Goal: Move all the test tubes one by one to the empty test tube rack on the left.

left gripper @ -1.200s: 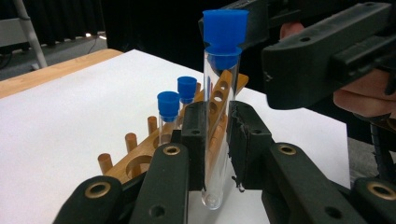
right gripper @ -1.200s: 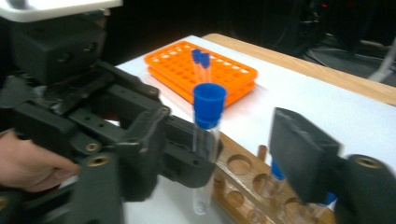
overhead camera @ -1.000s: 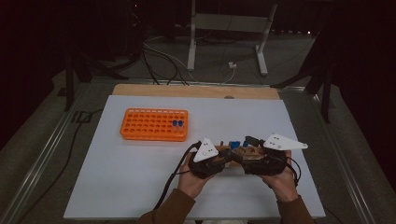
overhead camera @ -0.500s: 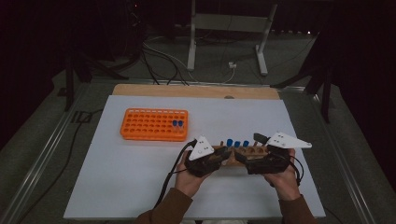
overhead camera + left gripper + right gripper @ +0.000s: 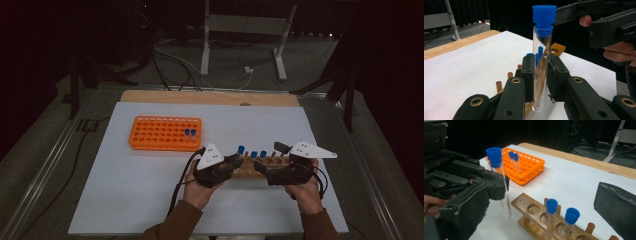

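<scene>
A clear test tube with a blue cap (image 5: 541, 50) stands upright in my left gripper (image 5: 541, 75), whose pads are shut on its lower half. From above, the tube (image 5: 241, 149) rises at the left end of a wooden rack (image 5: 250, 172), with my left gripper (image 5: 236, 162) beside it. My right gripper (image 5: 544, 203) has just been opening and stands wide open. The tube (image 5: 499, 175) is between its jaws, near the left pad, and neither pad touches it. Two capped tubes (image 5: 551, 207) sit in the wooden rack (image 5: 520, 201). My right gripper (image 5: 268, 157) faces the left one over the rack.
An orange rack (image 5: 165, 133) with many holes lies at the back left of the white table top (image 5: 125, 200), with two blue-capped tubes (image 5: 189, 132) at its right end. A wooden strip (image 5: 210, 97) edges the far side. Cables and stand legs lie on the floor beyond.
The right gripper's jaws have spread apart and let go of the tube, which stays in the left gripper. The two grippers have drawn slightly apart, uncovering the wooden rack and its tubes.
</scene>
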`<state>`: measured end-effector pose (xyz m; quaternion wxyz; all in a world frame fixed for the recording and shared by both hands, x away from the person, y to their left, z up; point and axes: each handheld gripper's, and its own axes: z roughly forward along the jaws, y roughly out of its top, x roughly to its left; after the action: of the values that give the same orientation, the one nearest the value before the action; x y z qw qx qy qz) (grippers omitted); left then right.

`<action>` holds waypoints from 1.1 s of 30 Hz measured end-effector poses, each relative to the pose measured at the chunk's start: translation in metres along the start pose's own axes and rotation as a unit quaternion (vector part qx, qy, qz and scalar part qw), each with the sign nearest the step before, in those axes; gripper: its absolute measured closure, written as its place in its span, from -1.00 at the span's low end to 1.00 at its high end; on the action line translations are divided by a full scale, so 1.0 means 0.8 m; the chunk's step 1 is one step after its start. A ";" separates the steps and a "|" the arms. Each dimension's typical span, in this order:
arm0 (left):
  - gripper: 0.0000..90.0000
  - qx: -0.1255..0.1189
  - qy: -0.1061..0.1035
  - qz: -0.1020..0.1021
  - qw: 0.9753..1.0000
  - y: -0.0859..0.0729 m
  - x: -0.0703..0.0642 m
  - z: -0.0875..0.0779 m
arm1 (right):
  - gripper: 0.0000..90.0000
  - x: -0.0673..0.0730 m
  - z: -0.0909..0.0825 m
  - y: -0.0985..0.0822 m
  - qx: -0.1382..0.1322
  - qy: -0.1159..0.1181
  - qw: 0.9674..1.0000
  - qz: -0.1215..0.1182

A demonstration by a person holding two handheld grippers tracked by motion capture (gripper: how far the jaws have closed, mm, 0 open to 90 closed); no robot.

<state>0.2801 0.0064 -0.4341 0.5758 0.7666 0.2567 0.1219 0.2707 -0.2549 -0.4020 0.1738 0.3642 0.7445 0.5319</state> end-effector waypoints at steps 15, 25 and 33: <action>0.73 -0.016 0.015 -0.007 1.000 0.010 0.016 -0.017 | -1.00 -0.007 -0.004 -0.001 -0.002 -0.005 1.000 0.007; 0.74 -0.018 0.033 -0.005 0.999 0.016 0.031 -0.033 | -1.00 -0.010 -0.006 -0.001 -0.004 -0.007 1.000 0.009; 0.74 -0.021 0.049 -0.003 0.999 0.020 0.041 -0.042 | -1.00 -0.012 -0.007 -0.001 -0.006 -0.009 1.000 0.011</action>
<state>0.2956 0.0482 -0.4121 0.5792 0.7463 0.2846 0.1629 0.2735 -0.2657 -0.4021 0.1767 0.3757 0.7359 0.5349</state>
